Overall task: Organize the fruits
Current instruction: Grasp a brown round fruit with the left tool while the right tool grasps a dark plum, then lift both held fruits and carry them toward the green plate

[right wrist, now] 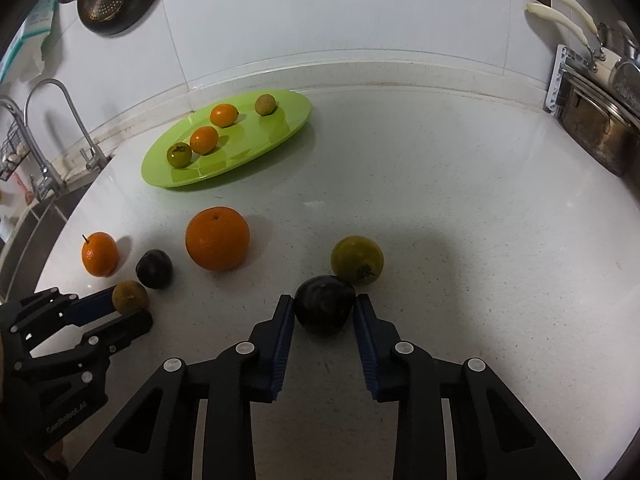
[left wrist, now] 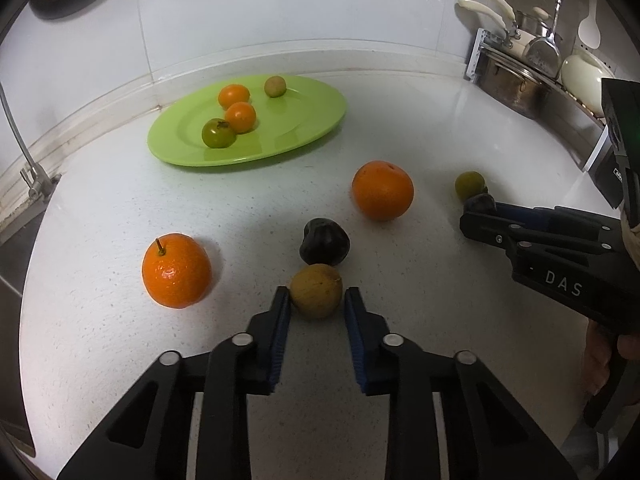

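While both tools are angled steeply down at the white counter (left wrist: 400,128), each is pinched onto a small fruit. The left gripper (left wrist: 317,300) is closed on a brownish-yellow round fruit (left wrist: 316,290), its blue pads (left wrist: 283,320) pressed against the fruit's two sides; the fruit rests on the counter. Just behind it, touching or nearly so, a dark plum (left wrist: 325,247) is seen. An orange with a short stem (left wrist: 177,270) lies to the left of these, and a larger orange (left wrist: 382,190) lies further back on the right.

The right gripper (right wrist: 324,312) is closed on a second dark plum (right wrist: 324,309), the pads set against either side of it, and the plum sits on the counter. A yellow-green fruit (right wrist: 357,259) lies just behind this plum, apparently touching it, though the contact cannot be made out for certain. In the left wrist view the right gripper is seen reaching in from the right edge, with part of a hand (left wrist: 608,360) wrapped around its grip low at that edge.

At the back left of the counter, near the wall, a green plate (left wrist: 312,120) is set, and four small fruits lie on it: two small oranges (left wrist: 240,117), a green fruit with a dark calyx (left wrist: 218,133) at the front, and a tan one (left wrist: 275,86) at the rear. A tap (right wrist: 60,120) is visible at the far left, and pots (left wrist: 516,80) at the far right.
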`<state>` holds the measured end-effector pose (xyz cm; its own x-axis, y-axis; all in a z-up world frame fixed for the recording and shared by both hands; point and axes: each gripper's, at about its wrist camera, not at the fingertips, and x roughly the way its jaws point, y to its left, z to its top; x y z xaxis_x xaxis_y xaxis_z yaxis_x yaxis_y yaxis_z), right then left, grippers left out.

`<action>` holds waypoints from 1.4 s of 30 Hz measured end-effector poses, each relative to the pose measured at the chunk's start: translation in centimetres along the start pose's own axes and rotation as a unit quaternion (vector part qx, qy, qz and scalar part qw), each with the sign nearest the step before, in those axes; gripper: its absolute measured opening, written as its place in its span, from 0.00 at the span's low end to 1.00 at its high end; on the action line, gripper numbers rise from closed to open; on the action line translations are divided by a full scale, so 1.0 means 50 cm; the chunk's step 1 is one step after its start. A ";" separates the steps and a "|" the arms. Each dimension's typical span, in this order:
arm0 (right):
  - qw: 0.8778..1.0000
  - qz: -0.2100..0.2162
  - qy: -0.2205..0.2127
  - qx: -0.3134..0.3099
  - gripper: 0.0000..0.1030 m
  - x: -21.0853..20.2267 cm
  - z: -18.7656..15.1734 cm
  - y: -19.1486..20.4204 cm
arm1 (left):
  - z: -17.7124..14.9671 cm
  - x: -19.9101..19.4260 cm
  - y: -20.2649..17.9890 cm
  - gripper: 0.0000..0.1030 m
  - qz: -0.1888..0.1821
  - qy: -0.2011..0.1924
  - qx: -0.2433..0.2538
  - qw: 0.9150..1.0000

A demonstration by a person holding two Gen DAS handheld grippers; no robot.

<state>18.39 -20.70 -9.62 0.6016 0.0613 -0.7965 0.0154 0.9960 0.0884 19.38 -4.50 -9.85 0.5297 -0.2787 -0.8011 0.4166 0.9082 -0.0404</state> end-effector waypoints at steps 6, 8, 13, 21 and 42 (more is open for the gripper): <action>1.000 0.006 -0.007 0.001 0.30 -0.018 -0.005 0.010 | -0.003 -0.017 0.001 0.25 -0.006 -0.007 0.002 1.000; 1.000 0.009 -0.010 0.002 0.30 -0.026 -0.005 0.015 | -0.002 -0.026 0.002 0.25 -0.006 -0.013 0.004 1.000; 1.000 0.015 -0.020 -0.003 0.30 -0.049 -0.001 0.030 | 0.003 -0.052 0.005 0.25 -0.008 -0.029 0.006 1.000; 0.999 0.024 -0.036 -0.010 0.30 -0.085 0.007 0.062 | 0.016 -0.092 0.016 0.25 -0.013 -0.052 0.007 0.999; 0.994 0.039 -0.096 -0.035 0.30 -0.150 0.069 0.125 | 0.056 -0.178 0.061 0.25 0.002 -0.116 0.016 0.993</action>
<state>16.72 -15.17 -1.03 0.7407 0.1320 -0.6588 -0.0887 0.9911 0.0988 18.01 -0.14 -1.16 0.6859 -0.3434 -0.6415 0.4360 0.8998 -0.0154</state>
